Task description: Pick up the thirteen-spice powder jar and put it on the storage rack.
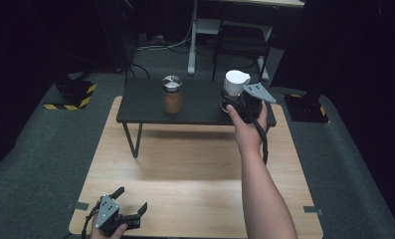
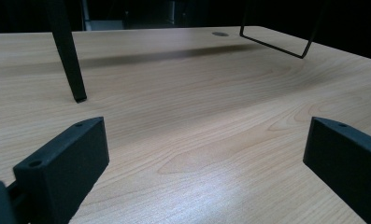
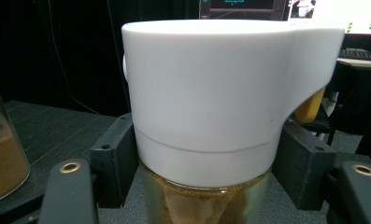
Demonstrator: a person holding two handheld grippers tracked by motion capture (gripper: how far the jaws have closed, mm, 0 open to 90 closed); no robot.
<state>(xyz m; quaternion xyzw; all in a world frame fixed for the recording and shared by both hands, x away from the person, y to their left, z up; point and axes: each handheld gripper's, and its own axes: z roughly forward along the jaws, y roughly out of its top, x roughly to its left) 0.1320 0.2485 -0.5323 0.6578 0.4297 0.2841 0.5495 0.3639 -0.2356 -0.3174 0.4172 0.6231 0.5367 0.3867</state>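
— Between your right gripper (image 3: 206,186) jaws, what do you have?

— You have a jar with a white lid (image 3: 211,93) clamped there; the black pads press on both sides just under the lid, against the glass, which shows brownish contents. No label or writing can be read on the lid or the glass.

— Where does it stand?

— In the high view your right gripper (image 1: 235,102) holds the jar (image 1: 234,84) at the right end of the black shelf (image 1: 145,104), well apart from a second jar (image 1: 172,94) with brown powder and a metal lid.

— And your left gripper?

— Your left gripper (image 1: 130,211) rests low at the near left corner of the wooden table (image 1: 185,164), its jaws wide apart with bare wood between them.
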